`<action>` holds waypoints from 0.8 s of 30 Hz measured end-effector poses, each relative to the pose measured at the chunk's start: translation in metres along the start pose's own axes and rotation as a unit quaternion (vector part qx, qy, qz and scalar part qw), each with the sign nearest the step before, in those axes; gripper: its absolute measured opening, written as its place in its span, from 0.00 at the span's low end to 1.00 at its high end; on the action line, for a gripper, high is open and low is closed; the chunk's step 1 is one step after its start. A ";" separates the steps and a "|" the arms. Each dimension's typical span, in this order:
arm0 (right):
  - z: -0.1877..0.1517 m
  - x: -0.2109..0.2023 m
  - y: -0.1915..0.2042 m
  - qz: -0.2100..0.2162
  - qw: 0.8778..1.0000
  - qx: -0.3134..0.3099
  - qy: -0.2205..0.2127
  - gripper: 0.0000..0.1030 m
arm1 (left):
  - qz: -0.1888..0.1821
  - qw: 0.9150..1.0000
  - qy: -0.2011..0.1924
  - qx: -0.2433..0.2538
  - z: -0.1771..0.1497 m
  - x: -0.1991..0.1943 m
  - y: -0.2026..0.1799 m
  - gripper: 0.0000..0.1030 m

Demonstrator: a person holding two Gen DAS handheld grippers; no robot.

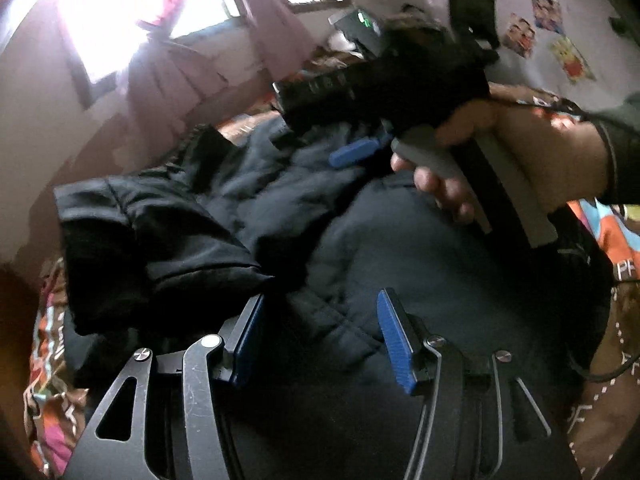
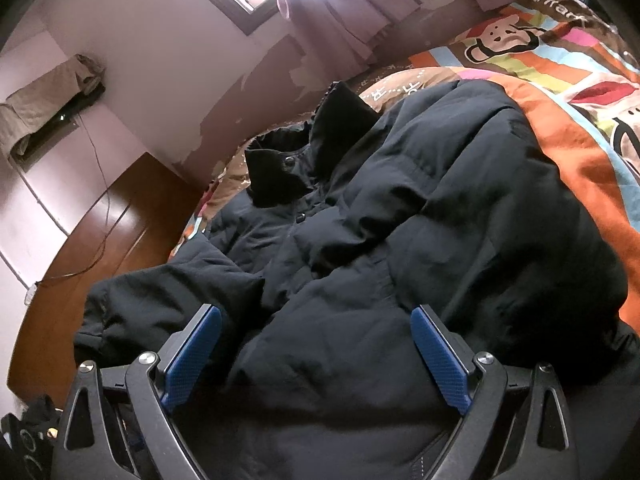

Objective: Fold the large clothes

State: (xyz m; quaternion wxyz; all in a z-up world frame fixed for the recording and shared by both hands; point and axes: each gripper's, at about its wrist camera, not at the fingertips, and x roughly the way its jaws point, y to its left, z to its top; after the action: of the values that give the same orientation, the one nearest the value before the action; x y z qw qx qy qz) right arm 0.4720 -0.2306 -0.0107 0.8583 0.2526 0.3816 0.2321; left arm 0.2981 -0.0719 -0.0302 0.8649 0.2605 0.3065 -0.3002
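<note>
A large dark navy padded jacket (image 2: pixel 400 216) lies on a bed, collar (image 2: pixel 280 172) toward the wall, one sleeve (image 2: pixel 168 296) folded across at the left. My right gripper (image 2: pixel 316 356) is open and empty, low over the jacket's lower part. In the left wrist view the same jacket (image 1: pixel 360 248) fills the middle, with a dark sleeve (image 1: pixel 160 240) bunched at the left. My left gripper (image 1: pixel 320 340) is open just above the jacket, holding nothing. The right gripper (image 1: pixel 360 152), held in a hand, hovers over the jacket farther back; its blue pad shows.
The bed has a colourful cartoon-print cover (image 2: pixel 560 80). A pink wall with peeling paint and curtains (image 2: pixel 340 12) stands behind the bed. A wooden floor (image 2: pixel 100 232) with a cable lies left of the bed. Pictures (image 1: pixel 560 40) hang on the far wall.
</note>
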 end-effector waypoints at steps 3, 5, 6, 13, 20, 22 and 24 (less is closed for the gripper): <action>0.001 -0.008 -0.005 0.015 1.000 0.010 -0.011 0.93 | -0.020 1.000 0.022 0.003 -0.002 0.013 0.001 0.49; 0.002 -0.012 -0.006 0.037 0.999 0.013 -0.015 0.93 | -0.028 0.999 0.027 -0.001 -0.004 0.017 0.003 0.49; 0.002 -0.015 -0.007 0.048 0.999 0.013 -0.015 0.93 | -0.032 0.999 0.027 -0.006 -0.005 0.019 0.006 0.49; 0.006 -0.019 -0.007 0.134 0.990 0.042 0.000 0.93 | -0.053 0.998 0.013 -0.024 -0.013 0.007 0.012 0.67; -0.002 -0.024 -0.022 0.197 0.969 0.144 0.029 0.93 | -0.065 0.994 -0.010 -0.083 -0.026 -0.005 0.038 0.70; -0.003 -0.026 -0.020 0.182 0.974 0.132 0.032 0.93 | -0.060 0.991 -0.014 -0.120 -0.030 -0.008 0.052 0.70; -0.005 -0.029 -0.018 0.174 0.977 0.118 0.037 0.93 | -0.057 0.984 -0.020 -0.168 -0.033 -0.015 0.071 0.70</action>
State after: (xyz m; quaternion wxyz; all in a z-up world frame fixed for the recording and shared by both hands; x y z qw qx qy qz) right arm 0.4547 -0.2599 -0.0087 0.7545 0.4056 0.3879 0.3402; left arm 0.3249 0.0033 -0.0237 0.8839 0.0879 0.3495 -0.2982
